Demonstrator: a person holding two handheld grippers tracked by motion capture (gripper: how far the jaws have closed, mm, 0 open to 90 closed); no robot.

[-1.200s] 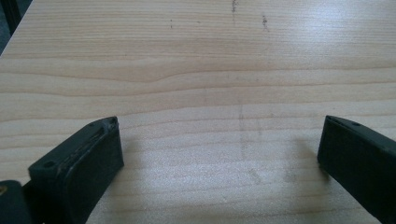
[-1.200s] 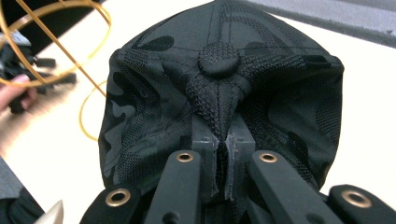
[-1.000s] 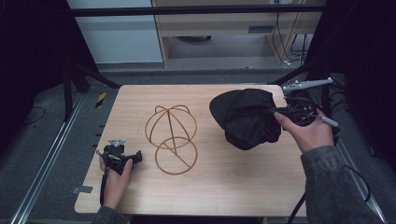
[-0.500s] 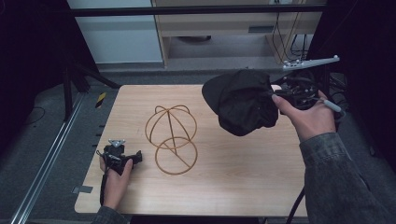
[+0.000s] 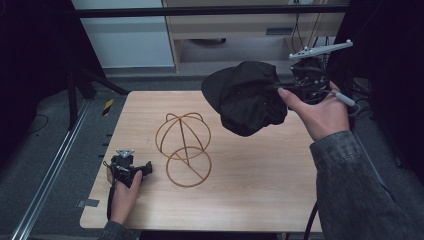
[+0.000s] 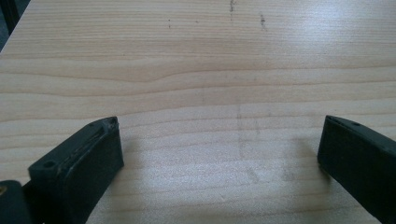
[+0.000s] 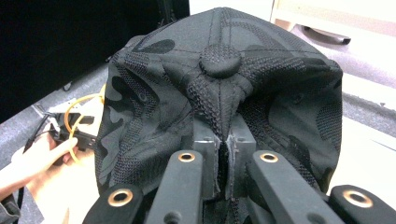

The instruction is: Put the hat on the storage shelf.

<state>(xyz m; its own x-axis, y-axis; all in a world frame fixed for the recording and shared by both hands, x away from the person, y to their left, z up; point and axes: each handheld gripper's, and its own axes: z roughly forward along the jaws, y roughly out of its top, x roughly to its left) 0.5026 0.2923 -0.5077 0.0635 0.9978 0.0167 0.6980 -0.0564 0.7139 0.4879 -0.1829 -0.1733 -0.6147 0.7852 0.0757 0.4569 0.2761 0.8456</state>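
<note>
Black cap (image 7: 219, 93) hides most of wire stand (image 7: 77, 114); right gripper (image 7: 227, 140) fingertips buried in fabric

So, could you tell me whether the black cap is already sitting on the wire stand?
No, the black cap hangs clear above the table, pinched in the right gripper, while the wire stand stands bare.

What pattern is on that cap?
Black tone-on-tone camouflage on the cap, clearest in the right gripper view.

**Black hand-held grippers, grey denim sleeves**

The right hand-held gripper (image 5: 280, 90) is black, with a grey three-cornered plate on top and brass-ringed screw holes along its linkage bars. The left hand-held gripper (image 5: 145, 169), black too, carries a smaller grey plate and a dark trailing cable. The right sleeve (image 5: 357, 185) is grey denim
</note>
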